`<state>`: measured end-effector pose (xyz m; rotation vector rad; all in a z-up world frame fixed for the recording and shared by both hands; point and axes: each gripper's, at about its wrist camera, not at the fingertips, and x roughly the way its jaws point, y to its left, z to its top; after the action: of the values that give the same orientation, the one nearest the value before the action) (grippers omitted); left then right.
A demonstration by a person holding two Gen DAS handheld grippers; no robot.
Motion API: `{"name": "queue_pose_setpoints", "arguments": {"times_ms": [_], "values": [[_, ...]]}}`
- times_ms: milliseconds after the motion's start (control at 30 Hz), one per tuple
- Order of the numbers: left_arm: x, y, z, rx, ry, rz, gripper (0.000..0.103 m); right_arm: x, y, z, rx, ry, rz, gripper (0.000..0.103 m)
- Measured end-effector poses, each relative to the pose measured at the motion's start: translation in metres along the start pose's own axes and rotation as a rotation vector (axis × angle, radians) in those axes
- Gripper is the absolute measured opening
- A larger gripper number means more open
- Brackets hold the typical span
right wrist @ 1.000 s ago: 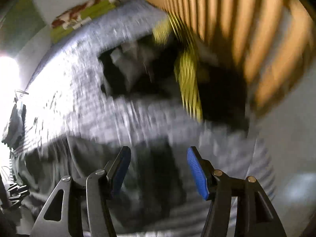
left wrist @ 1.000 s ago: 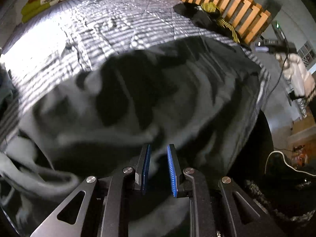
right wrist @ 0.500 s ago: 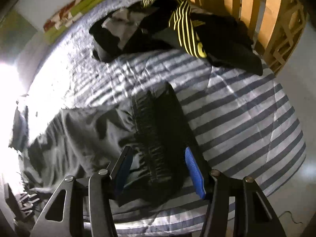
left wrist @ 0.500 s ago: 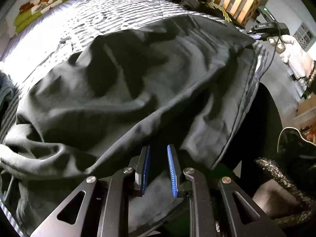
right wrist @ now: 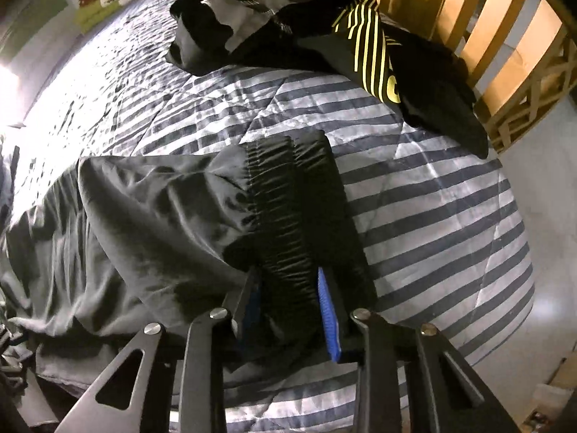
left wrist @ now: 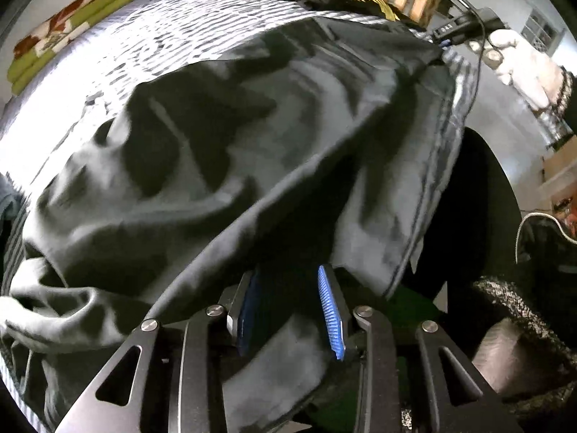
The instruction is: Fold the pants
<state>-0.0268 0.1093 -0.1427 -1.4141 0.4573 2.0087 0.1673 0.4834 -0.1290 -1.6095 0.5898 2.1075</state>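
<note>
Dark grey pants (left wrist: 223, 166) lie spread and rumpled over a striped bed (right wrist: 432, 195). In the left wrist view my left gripper (left wrist: 290, 312) sits at the near leg end. Its blue pads (left wrist: 331, 317) stand apart, with a fold of the fabric lying loose between them. In the right wrist view the black gathered waistband (right wrist: 299, 209) runs straight into my right gripper (right wrist: 290, 306), which is shut on it. That same gripper (left wrist: 465, 27), held in a person's hand, shows at the far corner of the pants in the left view.
A heap of black and yellow-striped clothes (right wrist: 324, 21) lies near the wooden slatted headboard (right wrist: 505, 36). A green and red patterned folded cloth (left wrist: 68, 43) sits at the far bed edge. The person's dark clothing (left wrist: 505, 288) is at the right, and floor (right wrist: 548, 303) lies beyond the bed edge.
My right gripper came down over the waistband and closed on it. My left gripper's pads have spread wider than before, and the pants have been pulled flatter across the bed.
</note>
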Motion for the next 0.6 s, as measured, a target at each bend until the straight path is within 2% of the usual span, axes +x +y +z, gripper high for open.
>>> {"name": "queue_pose_setpoints", "arguments": {"times_ms": [67,167,267,333,400,500,600], "values": [[-0.012,0.016,-0.002,-0.057,-0.031,0.004,0.035,-0.004,-0.001,0.002,0.024,-0.01,0.017,0.024],[-0.035,0.053,-0.015,-0.147,-0.06,0.082,0.035,-0.016,-0.002,0.007,0.038,-0.039,0.026,0.024],[-0.061,0.095,-0.041,-0.289,-0.087,0.134,0.035,-0.026,-0.003,0.013,0.055,-0.066,0.035,0.024],[-0.074,0.112,-0.059,-0.344,-0.098,0.178,0.035,-0.03,-0.004,0.018,0.076,-0.079,0.045,0.024],[-0.082,0.122,-0.075,-0.395,-0.098,0.179,0.035,-0.032,-0.005,0.022,0.092,-0.085,0.045,0.024],[-0.077,0.114,-0.084,-0.352,-0.077,0.2,0.035,-0.03,-0.004,0.024,0.097,-0.082,0.036,0.024],[-0.068,0.108,-0.081,-0.332,-0.068,0.142,0.036,-0.028,-0.003,0.026,0.109,-0.075,0.036,0.024]]}}
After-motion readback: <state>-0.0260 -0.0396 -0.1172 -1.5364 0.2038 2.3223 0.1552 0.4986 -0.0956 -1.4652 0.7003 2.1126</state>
